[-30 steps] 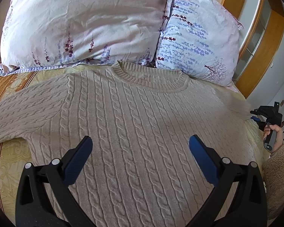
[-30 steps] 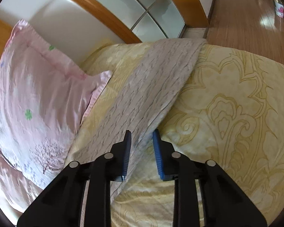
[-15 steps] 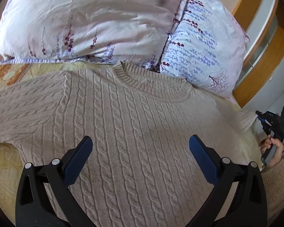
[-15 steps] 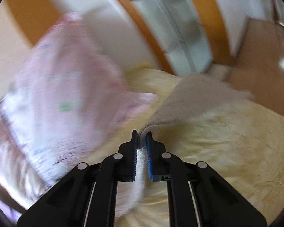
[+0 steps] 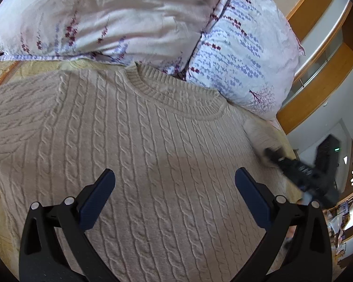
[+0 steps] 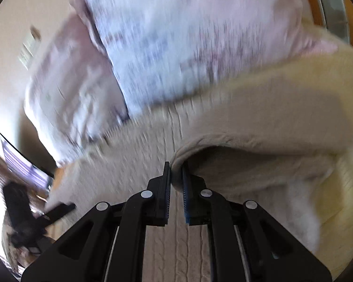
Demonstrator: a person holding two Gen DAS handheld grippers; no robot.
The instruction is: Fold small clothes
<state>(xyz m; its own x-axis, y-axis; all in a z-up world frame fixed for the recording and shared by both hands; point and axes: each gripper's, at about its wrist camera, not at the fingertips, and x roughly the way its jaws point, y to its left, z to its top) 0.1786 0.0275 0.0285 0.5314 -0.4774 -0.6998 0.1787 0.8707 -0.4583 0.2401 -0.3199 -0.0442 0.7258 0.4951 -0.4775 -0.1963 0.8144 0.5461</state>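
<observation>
Beige cable-knit sweater [image 5: 153, 159] lies flat, front up, on the yellow patterned bed [image 5: 2, 230], filling most of the left wrist view. Its ribbed collar [image 5: 176, 96] sits at 12 o'clock, touching the lower edges of the two pillows. Pink flowered pillow [image 5: 106, 16] at 11 o'clock, blue-white flowered pillow [image 5: 244, 54] at 1 o'clock, the two pressed side by side. One sleeve runs off toward 9 o'clock.

Left gripper [image 5: 175, 188] hovers over the sweater's chest at 6 o'clock, fingers [image 5: 98, 192] spread wide, nothing between them, only knit below.

At 3 o'clock in that view, blurred, the right gripper [image 5: 274, 156] has the other sleeve [image 5: 258, 134] pulled in over the sweater's shoulder.

Right wrist view, heavy blur: right gripper fingers [image 6: 167, 188] are nearly together, pinching the sleeve's edge [image 6: 176, 166]. From the pinch the sleeve arches up and away toward 3 o'clock, doubled over in a loop above the sweater body. Pillows at 12 o'clock. Left gripper, dark and smeared, at 8 o'clock. Wooden headboard frame [image 5: 317, 65] behind the pillows at 2 o'clock.
</observation>
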